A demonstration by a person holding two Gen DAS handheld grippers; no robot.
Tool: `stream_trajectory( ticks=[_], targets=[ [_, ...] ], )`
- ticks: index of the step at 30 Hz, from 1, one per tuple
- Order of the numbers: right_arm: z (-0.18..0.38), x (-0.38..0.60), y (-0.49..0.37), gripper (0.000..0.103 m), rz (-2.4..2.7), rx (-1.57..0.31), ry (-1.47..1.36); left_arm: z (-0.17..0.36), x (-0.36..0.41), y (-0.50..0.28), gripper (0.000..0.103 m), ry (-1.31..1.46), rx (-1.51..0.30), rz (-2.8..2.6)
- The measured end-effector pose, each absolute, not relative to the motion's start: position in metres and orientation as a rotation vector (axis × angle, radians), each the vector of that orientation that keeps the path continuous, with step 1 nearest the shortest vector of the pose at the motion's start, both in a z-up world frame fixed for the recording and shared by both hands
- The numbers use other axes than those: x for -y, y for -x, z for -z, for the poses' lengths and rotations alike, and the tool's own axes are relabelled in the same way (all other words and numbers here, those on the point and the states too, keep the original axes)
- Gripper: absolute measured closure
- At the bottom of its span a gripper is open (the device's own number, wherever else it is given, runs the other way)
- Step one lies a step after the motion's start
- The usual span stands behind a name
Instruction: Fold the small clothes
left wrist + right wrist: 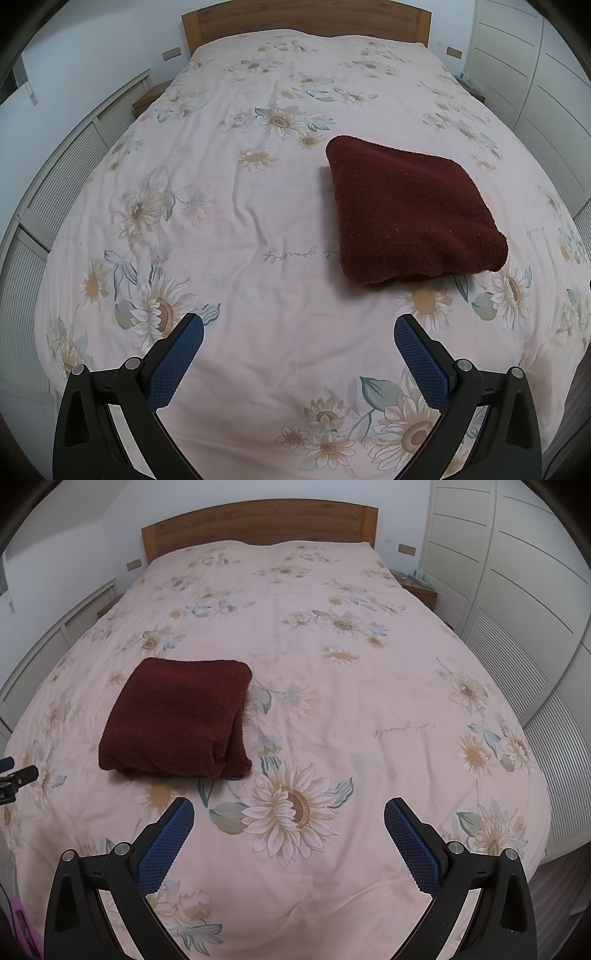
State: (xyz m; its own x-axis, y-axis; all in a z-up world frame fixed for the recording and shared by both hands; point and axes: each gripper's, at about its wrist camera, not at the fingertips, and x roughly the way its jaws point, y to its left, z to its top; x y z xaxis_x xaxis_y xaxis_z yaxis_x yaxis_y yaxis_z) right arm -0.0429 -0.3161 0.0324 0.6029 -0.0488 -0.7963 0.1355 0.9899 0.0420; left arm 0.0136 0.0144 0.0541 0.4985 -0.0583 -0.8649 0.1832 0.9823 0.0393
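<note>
A dark red knitted garment lies folded into a thick square on the bed; it also shows in the right wrist view. My left gripper is open and empty, hovering above the bedcover, with the garment ahead and to its right. My right gripper is open and empty, with the garment ahead and to its left. Neither gripper touches the garment. The tip of my left gripper shows at the left edge of the right wrist view.
The bed has a pale pink sunflower-print cover and a wooden headboard. White slatted wardrobe doors stand on the right, low white slatted panels on the left. A bedside table stands at the far right.
</note>
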Motion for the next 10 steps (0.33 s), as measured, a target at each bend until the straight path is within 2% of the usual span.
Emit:
stream_trajectory(
  ticks=[10],
  targets=[
    [-0.0319,0.3159,0.0422,0.000,0.105,-0.917,-0.097,-0.0555,-0.0131,-0.0164,0.001,-0.151,-1.037,0.172]
  ],
)
